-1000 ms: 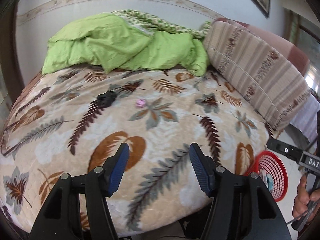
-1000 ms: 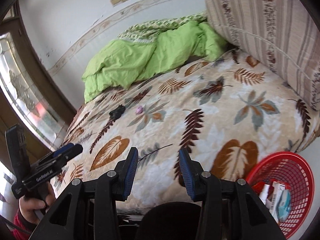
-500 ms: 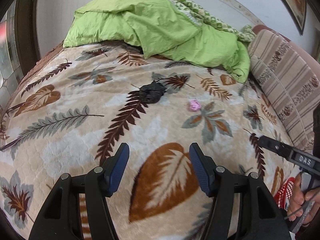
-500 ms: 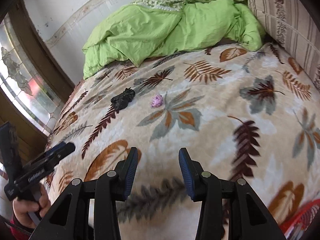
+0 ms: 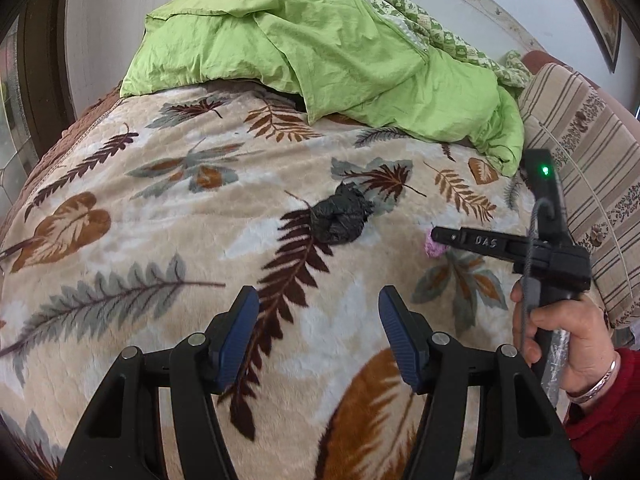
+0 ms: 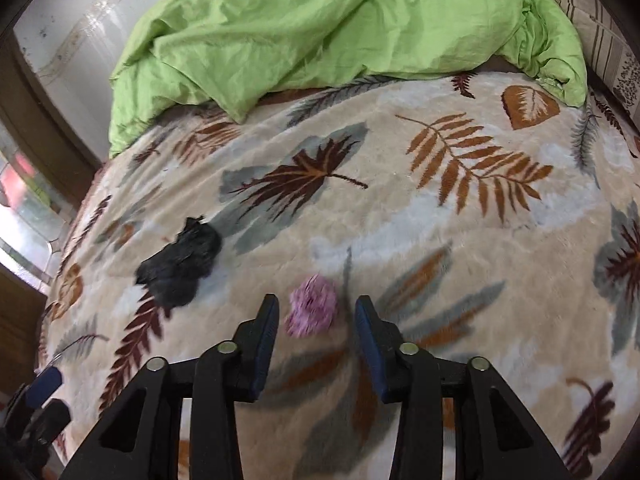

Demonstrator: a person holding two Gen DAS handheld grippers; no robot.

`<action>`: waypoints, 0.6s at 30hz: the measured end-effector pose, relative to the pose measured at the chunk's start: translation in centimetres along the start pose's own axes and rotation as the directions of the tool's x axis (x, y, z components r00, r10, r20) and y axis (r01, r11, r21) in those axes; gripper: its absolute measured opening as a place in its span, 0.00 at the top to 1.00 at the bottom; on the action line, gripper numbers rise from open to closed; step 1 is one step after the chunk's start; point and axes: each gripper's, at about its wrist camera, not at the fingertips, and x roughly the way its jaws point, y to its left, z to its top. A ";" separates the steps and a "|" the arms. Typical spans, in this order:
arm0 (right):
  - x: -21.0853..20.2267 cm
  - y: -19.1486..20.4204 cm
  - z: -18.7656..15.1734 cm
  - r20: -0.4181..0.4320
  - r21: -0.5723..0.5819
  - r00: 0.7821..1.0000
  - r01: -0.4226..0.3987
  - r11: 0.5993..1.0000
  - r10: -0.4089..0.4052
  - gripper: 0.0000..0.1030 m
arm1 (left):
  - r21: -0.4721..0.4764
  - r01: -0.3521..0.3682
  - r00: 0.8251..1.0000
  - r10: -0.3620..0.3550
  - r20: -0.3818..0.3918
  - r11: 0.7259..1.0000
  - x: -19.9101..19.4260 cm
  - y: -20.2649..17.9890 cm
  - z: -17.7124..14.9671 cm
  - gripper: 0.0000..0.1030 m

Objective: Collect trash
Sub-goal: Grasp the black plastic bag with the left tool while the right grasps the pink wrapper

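Nothing is collected yet: your right gripper [image 6: 316, 322] is closing around the pink wad [image 6: 312, 312] without touching it, your left gripper [image 5: 316, 330] hangs half open and empty, and the black wad [image 5: 340, 220] lies on the blanket [image 5: 160, 240] just beside.

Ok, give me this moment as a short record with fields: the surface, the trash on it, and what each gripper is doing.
surface: leaf-print blanket on a bed
bedding: green quilt bunched at the far end
trash 1: pink crumpled wad, between the fingers, pads not yet touching
trash 2: black crumpled bag, lying apart from the wad
right gripper: jaws closing around the wad
left gripper: open, empty, short of the bag
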 end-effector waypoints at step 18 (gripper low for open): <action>-6.5 -0.5 -6.3 0.077 -0.019 0.993 -0.087 0.996 0.088 0.78 | 0.105 -0.019 0.993 0.031 -0.117 0.994 13.4 -2.9 5.7 0.41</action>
